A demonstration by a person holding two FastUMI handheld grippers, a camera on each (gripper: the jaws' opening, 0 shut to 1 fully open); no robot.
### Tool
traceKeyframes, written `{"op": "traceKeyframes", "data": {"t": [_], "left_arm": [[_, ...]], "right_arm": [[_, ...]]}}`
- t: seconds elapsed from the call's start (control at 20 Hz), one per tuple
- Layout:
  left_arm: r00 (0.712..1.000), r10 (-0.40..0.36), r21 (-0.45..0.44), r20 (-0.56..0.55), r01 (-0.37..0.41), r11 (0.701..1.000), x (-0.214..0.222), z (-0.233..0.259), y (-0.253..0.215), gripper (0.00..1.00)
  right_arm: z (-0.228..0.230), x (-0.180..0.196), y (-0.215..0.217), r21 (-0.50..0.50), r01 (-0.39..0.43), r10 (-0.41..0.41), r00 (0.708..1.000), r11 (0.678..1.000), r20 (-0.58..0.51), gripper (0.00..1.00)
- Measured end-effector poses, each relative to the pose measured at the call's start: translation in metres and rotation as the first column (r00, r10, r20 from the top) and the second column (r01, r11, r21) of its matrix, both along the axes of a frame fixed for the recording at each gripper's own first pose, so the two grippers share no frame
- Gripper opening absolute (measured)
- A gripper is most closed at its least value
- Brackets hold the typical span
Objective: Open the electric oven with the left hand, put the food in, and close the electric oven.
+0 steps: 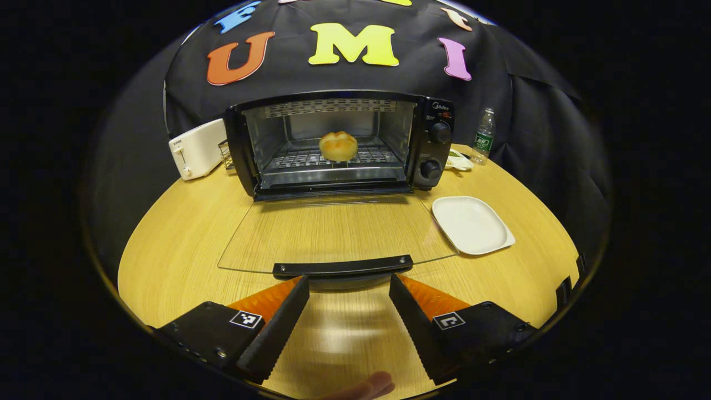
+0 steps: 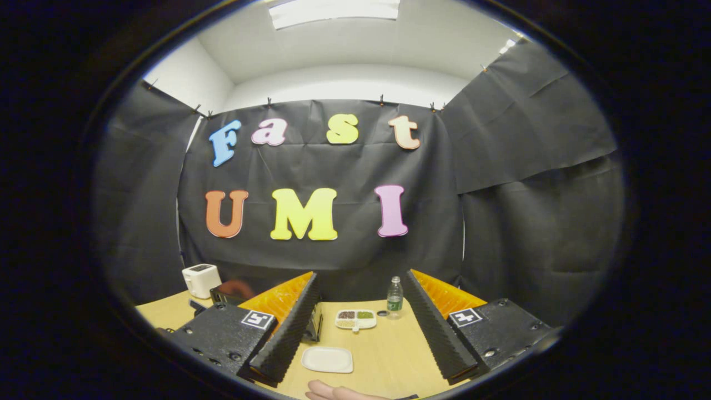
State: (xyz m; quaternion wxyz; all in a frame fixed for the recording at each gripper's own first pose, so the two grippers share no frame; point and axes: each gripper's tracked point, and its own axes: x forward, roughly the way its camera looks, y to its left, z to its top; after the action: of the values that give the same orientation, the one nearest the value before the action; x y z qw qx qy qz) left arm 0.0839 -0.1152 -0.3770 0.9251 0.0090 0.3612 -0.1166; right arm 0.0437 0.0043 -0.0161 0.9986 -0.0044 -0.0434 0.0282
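At the centre of the left gripper view, the black electric oven (image 1: 339,141) stands open toward the back of the round pale-wood table (image 1: 166,250), its glass door (image 1: 333,230) folded flat toward the camera and the door's black bar handle (image 1: 343,266) lying just beyond the fingertips of the left gripper (image 1: 349,289). On the wire rack (image 1: 300,158) inside the oven sits a round golden bread bun (image 1: 338,145), clear of the side walls. Bare tabletop lies to the left of the door; to its right, a square white plate (image 1: 472,224) rests just beside the glass edge. A white toaster (image 1: 197,148) stands at the oven's left side, and a clear plastic water bottle with a green label (image 1: 484,136) stands at upper right near the table's back edge. The left gripper's black serrated fingers with orange backs point level at the handle, spread apart and holding nothing; a fingertip (image 1: 372,384) shows at the bottom edge. A brand word on the oven's control panel is too small to read surely. From the right gripper view, the right gripper (image 2: 361,322) is raised and tilted toward the wall, jaws apart and empty, with the plate (image 2: 328,359), bottle (image 2: 394,297) and a divided white dish of small foods (image 2: 355,319) between its fingers, and a hand (image 2: 333,391) at the bottom edge.
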Motion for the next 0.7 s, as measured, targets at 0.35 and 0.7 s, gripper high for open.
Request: {"op": "traceKeyframes", "data": {"t": [0.35,0.7], "left_arm": [[0.999,0.038,0.020,0.007,-0.038,0.999,0.011,0.001,0.001,0.95],[0.999,0.046,-0.001,-0.021,-0.046,0.999,0.001,-0.004,-0.001,0.94]], "right_arm": [[-0.010,0.005,-0.007,0.021,-0.013,0.013,1.000,1.000,-0.016,0.92],[-0.021,0.015,-0.006,0.017,-0.030,0.030,0.999,0.999,-0.032,0.92]]}}
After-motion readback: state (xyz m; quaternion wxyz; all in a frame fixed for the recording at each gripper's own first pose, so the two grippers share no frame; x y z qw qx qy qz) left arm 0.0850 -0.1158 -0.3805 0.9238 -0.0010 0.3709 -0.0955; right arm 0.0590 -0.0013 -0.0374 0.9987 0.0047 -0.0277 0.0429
